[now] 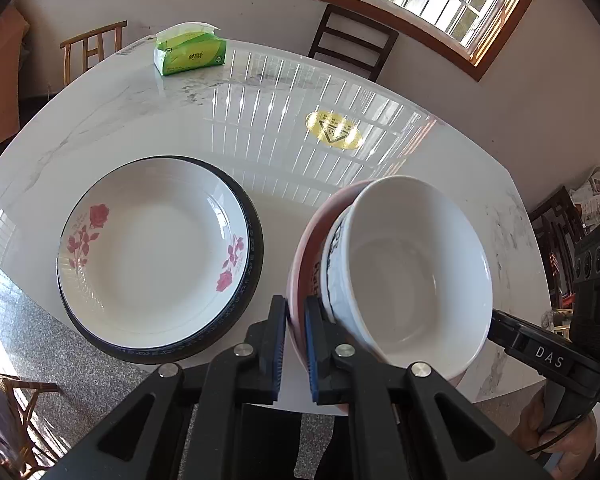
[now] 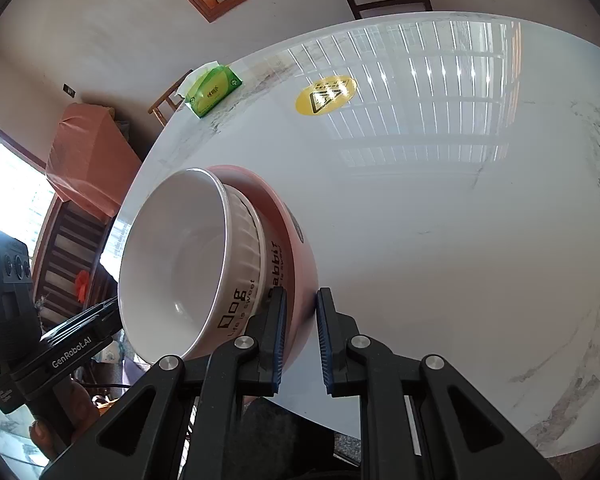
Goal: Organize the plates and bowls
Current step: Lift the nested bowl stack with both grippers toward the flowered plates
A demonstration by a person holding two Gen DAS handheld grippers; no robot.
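Observation:
A pink bowl [image 1: 300, 264] with white bowls [image 1: 412, 272] nested inside it sits at the table's near edge, right of centre. My left gripper [image 1: 295, 308] is shut on the pink bowl's near-left rim. My right gripper [image 2: 302, 300] is shut on the opposite wall of the pink bowl [image 2: 296, 256]; the white bowls [image 2: 180, 248] carry black lettering. Each gripper shows in the other's view: the right gripper [image 1: 498, 322] and the left gripper [image 2: 110, 310]. To the left, a white plate with red roses [image 1: 152, 248] lies on a dark-rimmed plate [image 1: 254, 264].
The glossy white marble table [image 1: 220, 120] carries a green tissue pack [image 1: 190, 54] at the far left and a yellow sticker [image 1: 332, 130] in the middle. Wooden chairs [image 1: 352, 46] stand behind the table. A grey granite floor lies below the near edge.

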